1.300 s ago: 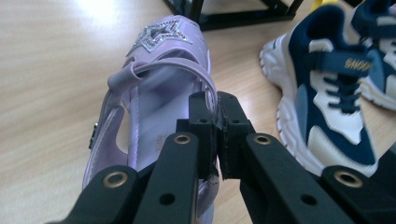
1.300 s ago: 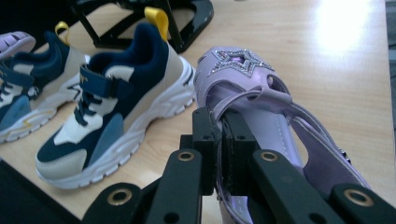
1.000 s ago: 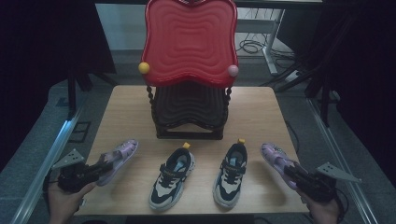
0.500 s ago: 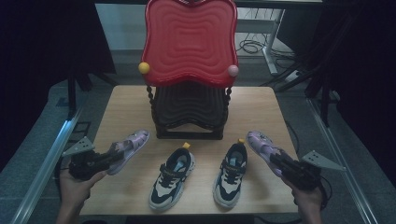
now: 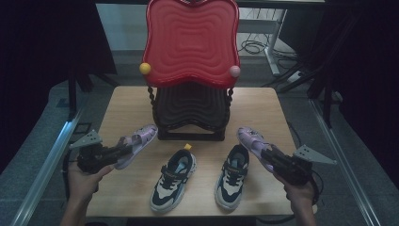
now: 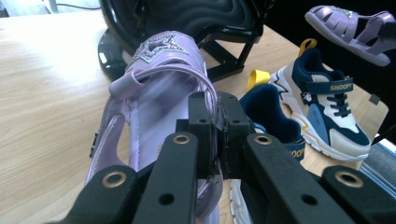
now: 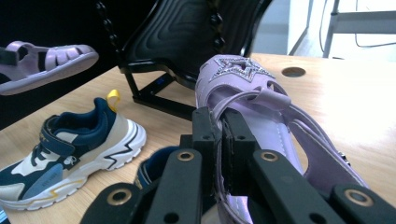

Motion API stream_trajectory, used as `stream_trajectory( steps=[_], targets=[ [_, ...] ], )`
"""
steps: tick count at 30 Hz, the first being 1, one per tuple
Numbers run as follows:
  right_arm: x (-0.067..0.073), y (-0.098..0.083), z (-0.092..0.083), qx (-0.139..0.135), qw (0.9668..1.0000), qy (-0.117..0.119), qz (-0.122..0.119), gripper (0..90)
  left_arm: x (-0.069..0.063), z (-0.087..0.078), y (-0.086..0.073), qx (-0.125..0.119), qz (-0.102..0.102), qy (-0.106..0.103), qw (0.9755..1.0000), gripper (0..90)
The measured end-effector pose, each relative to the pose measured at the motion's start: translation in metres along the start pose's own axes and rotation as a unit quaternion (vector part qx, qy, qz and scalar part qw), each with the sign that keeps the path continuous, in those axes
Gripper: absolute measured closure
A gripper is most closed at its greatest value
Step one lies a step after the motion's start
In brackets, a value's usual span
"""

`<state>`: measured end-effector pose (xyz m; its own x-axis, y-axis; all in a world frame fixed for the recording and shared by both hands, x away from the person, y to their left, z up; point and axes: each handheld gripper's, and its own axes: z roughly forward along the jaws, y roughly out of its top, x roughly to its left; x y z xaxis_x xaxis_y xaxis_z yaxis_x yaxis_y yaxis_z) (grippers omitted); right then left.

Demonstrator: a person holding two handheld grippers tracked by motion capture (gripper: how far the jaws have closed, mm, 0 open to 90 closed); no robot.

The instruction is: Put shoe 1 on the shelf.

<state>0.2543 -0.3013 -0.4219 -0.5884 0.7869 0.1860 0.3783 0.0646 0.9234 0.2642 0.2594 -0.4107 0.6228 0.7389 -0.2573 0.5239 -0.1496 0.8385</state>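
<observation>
Wooden table (image 5: 117, 113) carries a red-topped black rack (image 5: 190, 108) ahead of both fingers; two navy-and-white sneakers, left (image 5: 173, 180) and right (image 5: 233, 176), lie between them; left gripper (image 6: 218, 122) fingers pinch left lilac sandal (image 5: 136, 143) by its side wall, lifted; right gripper (image 7: 219, 133) fingers pinch right lilac sandal (image 5: 251, 141), lifted.

Both hand-held tongs, left (image 5: 123, 149) and right (image 5: 266, 155), are raised, jaws clamped together, angled inward.
</observation>
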Motion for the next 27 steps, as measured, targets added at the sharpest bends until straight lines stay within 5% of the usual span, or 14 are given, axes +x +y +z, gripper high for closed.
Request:
stream_trajectory(
  steps=[14, 27],
  targets=[
    [0.017, 0.014, 0.039, 0.015, 0.9995, 0.018, -0.023, 85.3, -0.004, 0.018, 0.017, -0.003, 0.011, -0.013, 0.9998, 85.4],
    [0.032, 0.031, 0.056, 0.01, 0.9986, 0.035, -0.039, 85.3, -0.01, 0.032, 0.033, -0.012, 0.021, -0.019, 0.9995, 85.4]
  ],
)
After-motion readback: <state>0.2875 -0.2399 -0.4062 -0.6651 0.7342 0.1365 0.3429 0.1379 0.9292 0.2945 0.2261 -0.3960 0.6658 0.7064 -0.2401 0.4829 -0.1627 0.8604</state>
